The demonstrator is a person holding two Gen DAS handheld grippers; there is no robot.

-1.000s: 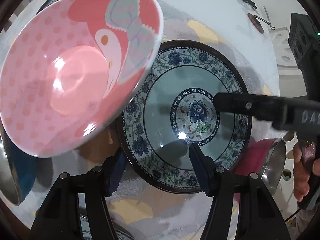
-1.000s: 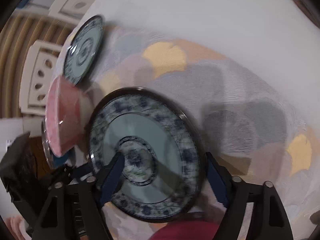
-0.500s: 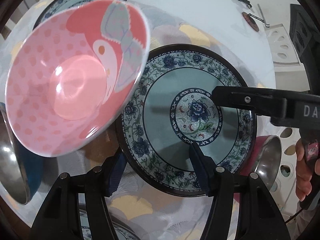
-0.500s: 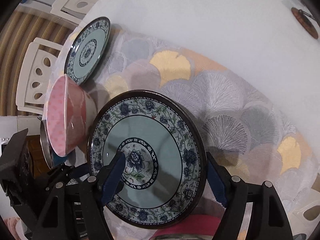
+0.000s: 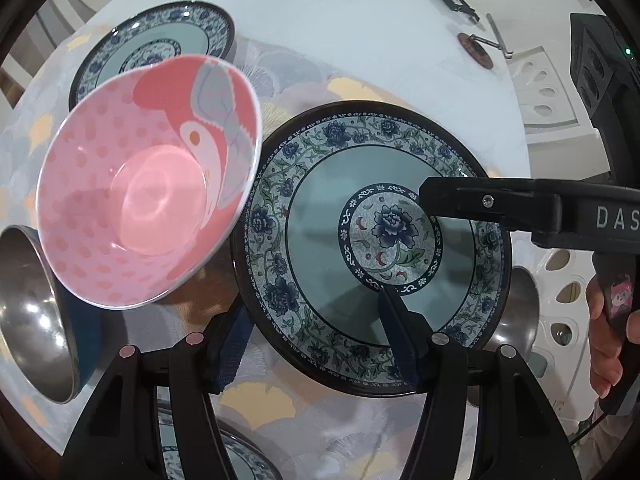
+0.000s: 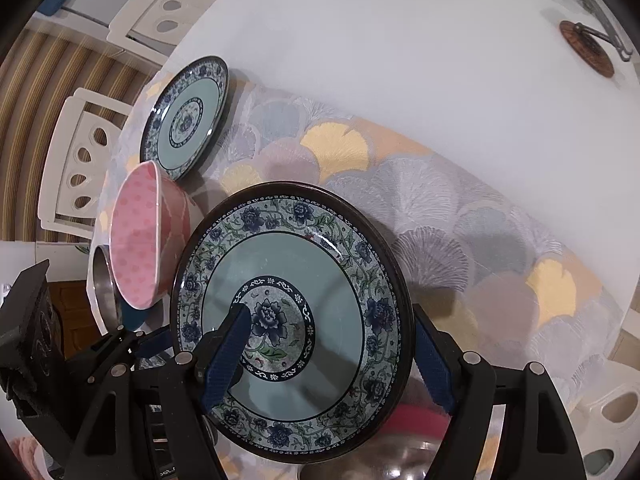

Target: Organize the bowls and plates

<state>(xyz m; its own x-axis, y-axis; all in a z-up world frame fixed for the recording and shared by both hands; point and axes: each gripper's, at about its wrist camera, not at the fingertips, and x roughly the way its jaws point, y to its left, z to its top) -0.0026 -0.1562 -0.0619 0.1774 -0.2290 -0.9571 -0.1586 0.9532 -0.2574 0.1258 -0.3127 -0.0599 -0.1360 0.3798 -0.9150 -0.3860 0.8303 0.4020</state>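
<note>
A large round plate (image 5: 372,248) with a dark brown rim, a band of blue flowers and green vines, a plain teal well and a blue peony medallion at its centre is held tilted above the cloth, gripped by both grippers at once. The left gripper (image 5: 312,344) clamps its near edge: one blue-padded finger lies on the teal face and the other sits outside the rim. The right gripper (image 6: 330,354) holds the opposite edge the same way, with one blue pad on the medallion and the other behind the rim.

Just beside the plate on the left stands a pink bowl (image 5: 148,184), dotted inside and printed with a red and grey figure, tipped on its side against a steel bowl (image 5: 32,312). A smaller plate (image 6: 186,118) of the same blue-and-teal pattern lies flat beyond it on the cloth with grey and yellow fan leaves (image 6: 460,216). A second steel bowl with a pink outside (image 6: 412,440) sits under the lifted plate.
</note>
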